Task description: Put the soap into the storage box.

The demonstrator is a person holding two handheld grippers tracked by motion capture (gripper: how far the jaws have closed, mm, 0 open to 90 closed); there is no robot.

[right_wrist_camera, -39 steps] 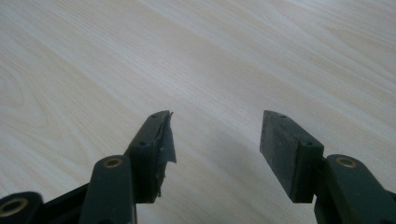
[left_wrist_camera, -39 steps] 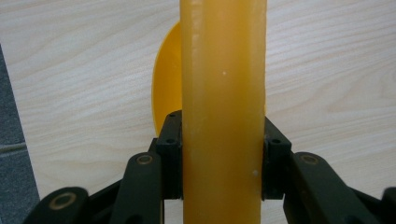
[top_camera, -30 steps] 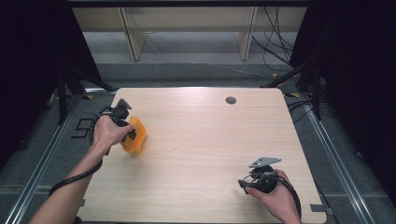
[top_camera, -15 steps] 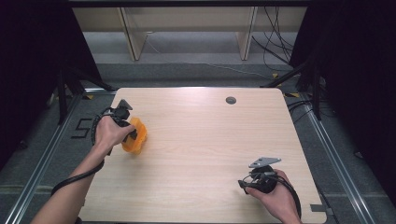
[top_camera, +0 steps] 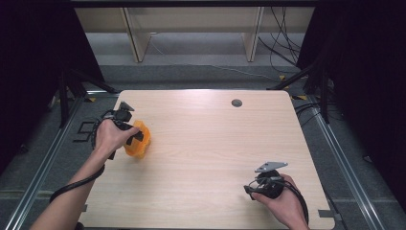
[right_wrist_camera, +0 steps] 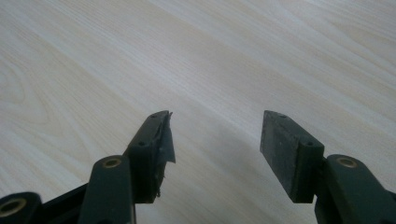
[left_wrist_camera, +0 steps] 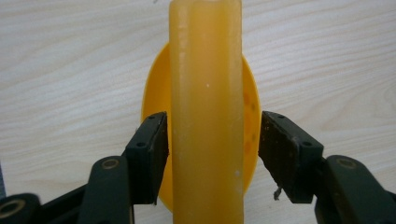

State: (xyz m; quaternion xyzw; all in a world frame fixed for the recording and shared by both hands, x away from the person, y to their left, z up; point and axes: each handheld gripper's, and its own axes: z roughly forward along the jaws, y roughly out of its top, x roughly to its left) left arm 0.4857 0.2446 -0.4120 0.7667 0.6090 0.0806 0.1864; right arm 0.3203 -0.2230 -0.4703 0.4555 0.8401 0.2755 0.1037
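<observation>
Left gripper (left_wrist_camera: 212,140) over the left part of the wooden table (top_camera: 215,158) — its jaws had just been opening and stood spread on either side of an orange plastic piece (left_wrist_camera: 205,112), a gap showing at the right pad. The piece rested on the tabletop near the left edge. Right gripper (right_wrist_camera: 215,140) near the front right corner — jaws spread wide above bare wood.

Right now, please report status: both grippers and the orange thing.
Left gripper just opened, pads off orange thing, which sits between them on table. Right gripper open, empty. Nothing in the way.
</observation>
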